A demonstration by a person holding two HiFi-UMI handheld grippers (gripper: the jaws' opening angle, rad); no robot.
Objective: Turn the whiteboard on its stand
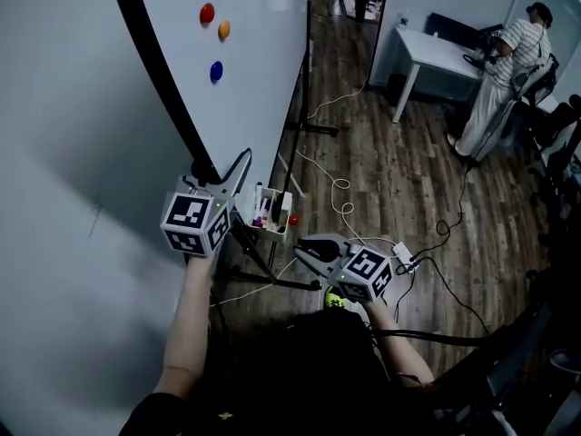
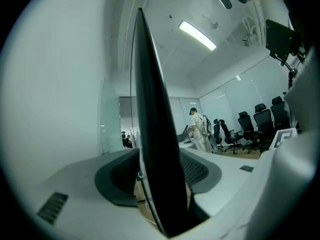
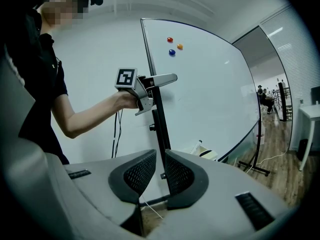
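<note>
The big whiteboard (image 1: 109, 107) fills the left of the head view, its black frame edge (image 1: 163, 80) running down toward my left gripper (image 1: 222, 178). That gripper straddles the edge, one jaw on each face. In the left gripper view the dark edge (image 2: 155, 134) fills the gap between the pads, which appear to press on it. The right gripper view shows the same grip (image 3: 157, 91) above the stand's post (image 3: 159, 129). My right gripper (image 1: 307, 248) hangs lower, off the board, its jaws (image 3: 160, 156) a narrow gap apart and empty.
Red (image 1: 207, 13), orange (image 1: 223, 30) and blue (image 1: 216, 70) magnets stick to the board. A marker tray (image 1: 270, 212) sits by its lower edge. Stand feet (image 1: 313, 128), cables (image 1: 340, 189) and a power strip (image 1: 402, 255) lie on the wood floor. A desk (image 1: 436, 53) and a person (image 1: 504, 71) are far right.
</note>
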